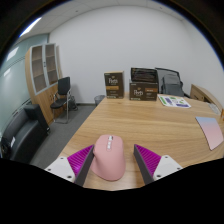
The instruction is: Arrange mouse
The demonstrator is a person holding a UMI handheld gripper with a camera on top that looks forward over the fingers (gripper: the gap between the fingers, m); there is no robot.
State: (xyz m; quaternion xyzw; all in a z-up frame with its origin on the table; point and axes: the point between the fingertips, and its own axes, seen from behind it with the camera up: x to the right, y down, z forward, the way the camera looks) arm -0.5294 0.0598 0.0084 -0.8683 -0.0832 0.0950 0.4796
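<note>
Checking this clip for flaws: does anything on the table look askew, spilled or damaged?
Nothing stands out. The pink mouse lies flat on the wooden table, between the open gripper fingers with a gap each side. No spill or damage shows.

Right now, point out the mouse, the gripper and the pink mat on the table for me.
mouse [108, 157]: gripper view, top shell, between the open fingers.
gripper [108, 160]: gripper view, midway between its fingertips.
pink mat [211, 131]: gripper view, its flat middle.

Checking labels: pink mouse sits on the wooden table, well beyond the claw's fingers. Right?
Not beyond. The gripper view shows the pink mouse on the wooden table between the fingers of the claw; whether both press on it can't be told.
</note>
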